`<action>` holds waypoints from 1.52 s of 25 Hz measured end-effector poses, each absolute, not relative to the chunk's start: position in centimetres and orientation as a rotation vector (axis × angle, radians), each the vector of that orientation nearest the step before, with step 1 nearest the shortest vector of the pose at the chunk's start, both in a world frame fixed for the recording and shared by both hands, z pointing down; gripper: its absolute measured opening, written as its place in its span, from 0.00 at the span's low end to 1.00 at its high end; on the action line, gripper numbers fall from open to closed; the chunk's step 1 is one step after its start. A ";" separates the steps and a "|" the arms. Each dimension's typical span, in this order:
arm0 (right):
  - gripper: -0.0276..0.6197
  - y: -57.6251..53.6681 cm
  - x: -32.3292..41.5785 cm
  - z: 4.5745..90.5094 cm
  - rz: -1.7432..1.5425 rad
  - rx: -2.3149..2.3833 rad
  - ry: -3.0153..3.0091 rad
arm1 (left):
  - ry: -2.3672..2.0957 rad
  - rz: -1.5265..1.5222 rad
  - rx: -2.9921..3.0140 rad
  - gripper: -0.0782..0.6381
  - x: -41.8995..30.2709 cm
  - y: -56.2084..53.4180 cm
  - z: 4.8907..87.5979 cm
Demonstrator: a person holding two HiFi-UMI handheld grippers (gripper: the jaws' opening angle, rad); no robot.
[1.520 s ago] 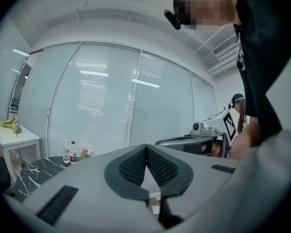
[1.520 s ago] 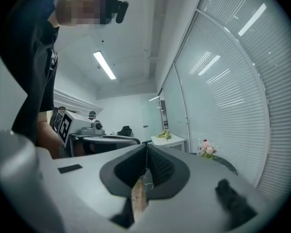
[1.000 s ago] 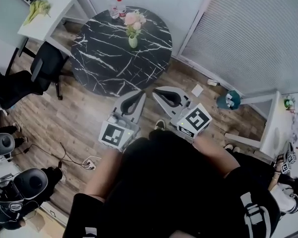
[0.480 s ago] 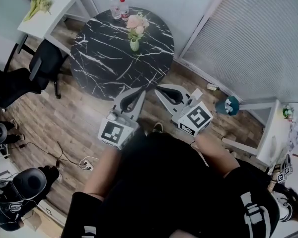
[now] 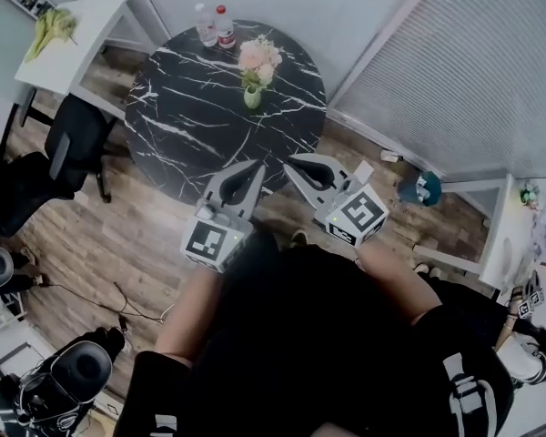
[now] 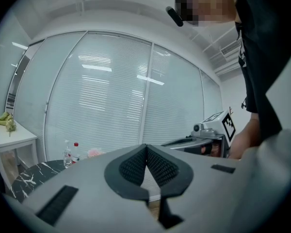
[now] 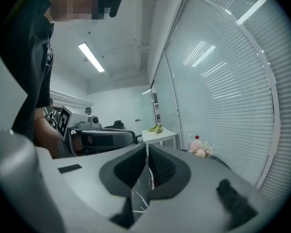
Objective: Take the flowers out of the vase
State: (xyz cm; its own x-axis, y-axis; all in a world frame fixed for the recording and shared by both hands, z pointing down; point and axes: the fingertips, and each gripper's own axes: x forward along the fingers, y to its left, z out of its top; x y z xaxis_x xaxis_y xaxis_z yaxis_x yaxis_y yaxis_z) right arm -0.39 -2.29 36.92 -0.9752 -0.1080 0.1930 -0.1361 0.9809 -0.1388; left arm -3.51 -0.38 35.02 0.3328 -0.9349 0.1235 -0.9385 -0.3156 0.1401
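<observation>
Left gripper and right gripper sit side by side at the centre of the head view, over the lower edge of the black counter; each has its jaws pressed together on nothing; well apart, higher in the frame, the pink flowers stand in the green vase; two bottles stand beyond, at the upper rim.

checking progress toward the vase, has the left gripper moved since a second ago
Yes. The left gripper moved forward: its tips now overlap the near edge of the black table; earlier they stopped short.
</observation>
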 end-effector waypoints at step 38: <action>0.42 -19.3 -12.1 54.8 0.412 0.975 -2.608 | -1.552 0.063 2.437 0.13 -18.7 -14.3 49.5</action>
